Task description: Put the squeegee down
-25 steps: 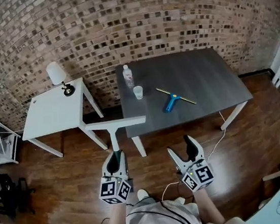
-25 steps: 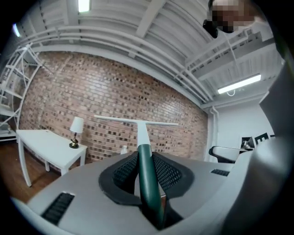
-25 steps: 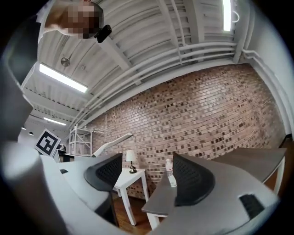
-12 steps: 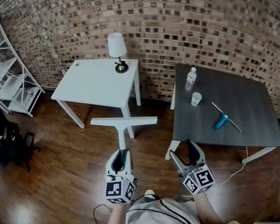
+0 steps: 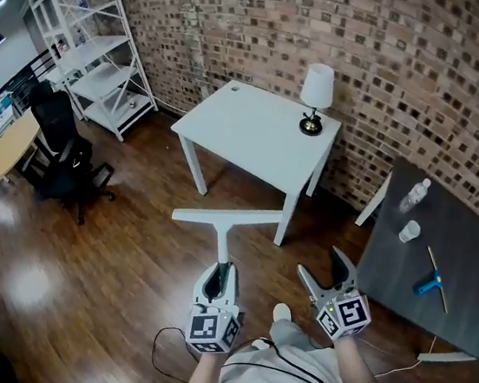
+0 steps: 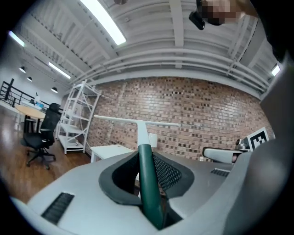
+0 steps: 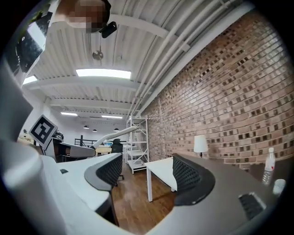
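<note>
Head view: white T-shaped, green-handled squeegee [image 5: 222, 239] clamped in left gripper [image 5: 221, 273].

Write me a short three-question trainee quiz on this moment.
1. True or false: the left gripper is shut on the white squeegee.
2. Which table carries the lamp? A) the dark table B) the white table
3. Fill in: the right gripper has its jaws ____ with nothing between them.
Key: 1 true; 2 B; 3 open.
</note>
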The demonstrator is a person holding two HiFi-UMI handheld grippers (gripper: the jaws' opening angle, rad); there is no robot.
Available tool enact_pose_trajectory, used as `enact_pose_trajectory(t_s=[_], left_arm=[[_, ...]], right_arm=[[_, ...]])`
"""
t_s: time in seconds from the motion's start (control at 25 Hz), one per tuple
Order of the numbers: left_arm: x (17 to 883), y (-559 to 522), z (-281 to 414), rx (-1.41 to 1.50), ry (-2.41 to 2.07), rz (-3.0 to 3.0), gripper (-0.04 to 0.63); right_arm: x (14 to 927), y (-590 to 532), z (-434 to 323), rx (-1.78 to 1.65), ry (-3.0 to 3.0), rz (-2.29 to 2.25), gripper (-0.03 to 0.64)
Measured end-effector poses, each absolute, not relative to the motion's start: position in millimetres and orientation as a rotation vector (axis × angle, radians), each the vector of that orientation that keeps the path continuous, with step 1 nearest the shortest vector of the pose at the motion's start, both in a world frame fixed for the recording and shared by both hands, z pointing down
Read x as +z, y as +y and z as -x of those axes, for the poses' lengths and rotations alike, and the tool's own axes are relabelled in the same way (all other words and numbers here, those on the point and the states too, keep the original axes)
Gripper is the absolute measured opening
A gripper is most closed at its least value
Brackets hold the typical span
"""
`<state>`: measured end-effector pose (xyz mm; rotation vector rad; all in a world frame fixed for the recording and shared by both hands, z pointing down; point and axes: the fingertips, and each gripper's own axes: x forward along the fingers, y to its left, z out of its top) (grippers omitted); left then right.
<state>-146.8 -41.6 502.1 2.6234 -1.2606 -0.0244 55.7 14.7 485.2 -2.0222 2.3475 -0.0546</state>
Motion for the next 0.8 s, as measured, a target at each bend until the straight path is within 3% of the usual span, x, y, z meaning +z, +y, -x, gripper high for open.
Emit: enact_pose_trajectory(t_s=[0.36,0.8], left_arm=[[497,-117,163,-0.054,-1.617,-2.459,0.083],[500,-178,186,0.003,-1.848,-2.314,0.083]], right_arm=[[478,-115,-61,-0.049,2.543,1.656,0.365],[517,-212,-41,-0.283,2.648,1.442,0.348]])
